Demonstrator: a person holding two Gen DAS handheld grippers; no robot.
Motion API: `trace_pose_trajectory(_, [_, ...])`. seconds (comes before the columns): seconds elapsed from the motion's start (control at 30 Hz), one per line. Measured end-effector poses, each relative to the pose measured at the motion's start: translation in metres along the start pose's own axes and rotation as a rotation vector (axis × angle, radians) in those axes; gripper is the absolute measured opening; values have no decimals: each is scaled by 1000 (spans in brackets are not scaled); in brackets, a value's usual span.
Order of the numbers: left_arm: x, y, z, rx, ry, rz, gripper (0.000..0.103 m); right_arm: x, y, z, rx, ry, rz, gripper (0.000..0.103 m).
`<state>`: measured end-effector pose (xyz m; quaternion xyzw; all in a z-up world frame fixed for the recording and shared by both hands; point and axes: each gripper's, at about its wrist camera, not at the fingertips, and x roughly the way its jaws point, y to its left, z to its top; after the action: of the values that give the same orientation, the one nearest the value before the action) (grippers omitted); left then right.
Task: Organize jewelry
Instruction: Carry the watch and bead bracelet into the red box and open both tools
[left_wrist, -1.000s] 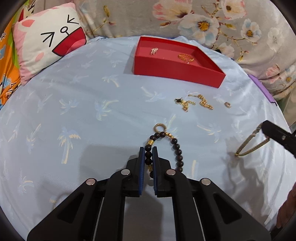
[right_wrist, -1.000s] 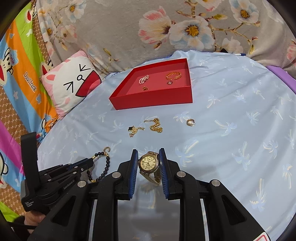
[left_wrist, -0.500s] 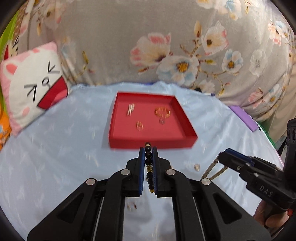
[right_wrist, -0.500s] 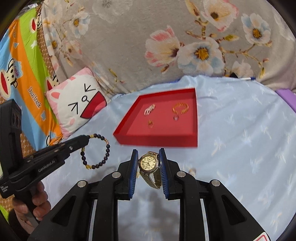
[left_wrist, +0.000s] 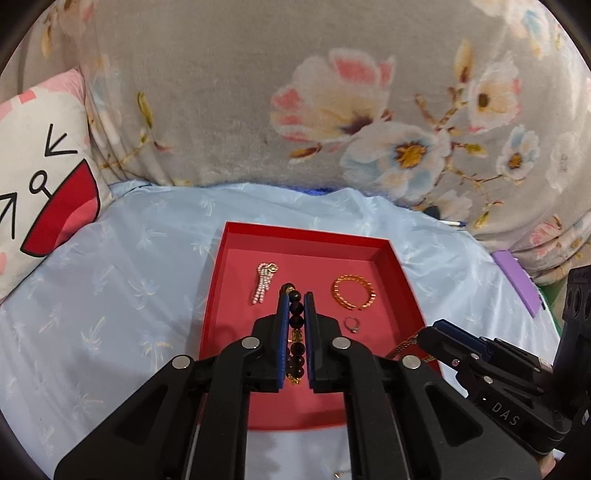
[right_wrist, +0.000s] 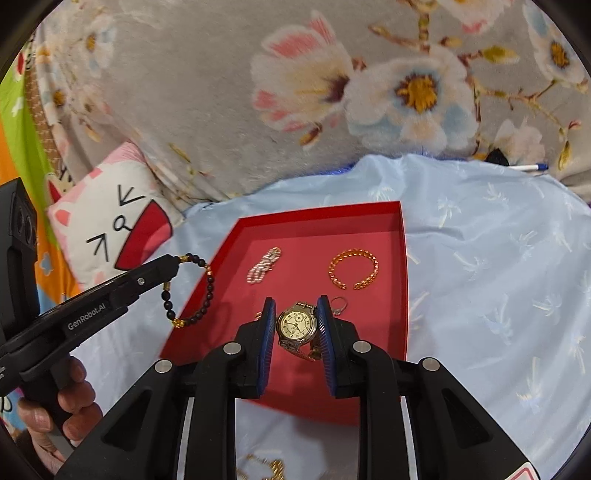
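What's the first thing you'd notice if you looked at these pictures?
The bright red tray on the pale blue sheet, with a gold bangle shining inside. Right up close, the right tongs pinch a gold watch over the tray, and the left tongs hold a dark bead bracelet beside them.

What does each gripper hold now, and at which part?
The left gripper clamps a dark bead bracelet across its beads. The right gripper holds a gold watch by the sides of its case.
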<state>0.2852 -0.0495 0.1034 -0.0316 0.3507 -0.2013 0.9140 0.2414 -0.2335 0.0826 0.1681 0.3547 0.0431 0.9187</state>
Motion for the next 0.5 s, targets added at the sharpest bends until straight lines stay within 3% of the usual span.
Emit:
trace_pose_trajectory(0.33, [48, 20, 0, -41, 50, 53, 9, 38, -14, 1, 1, 35, -36, 22])
trace_pose_trajectory(0.5, [36, 27, -8, -53, 35, 76, 31, 19, -16, -10, 12, -1, -33, 27])
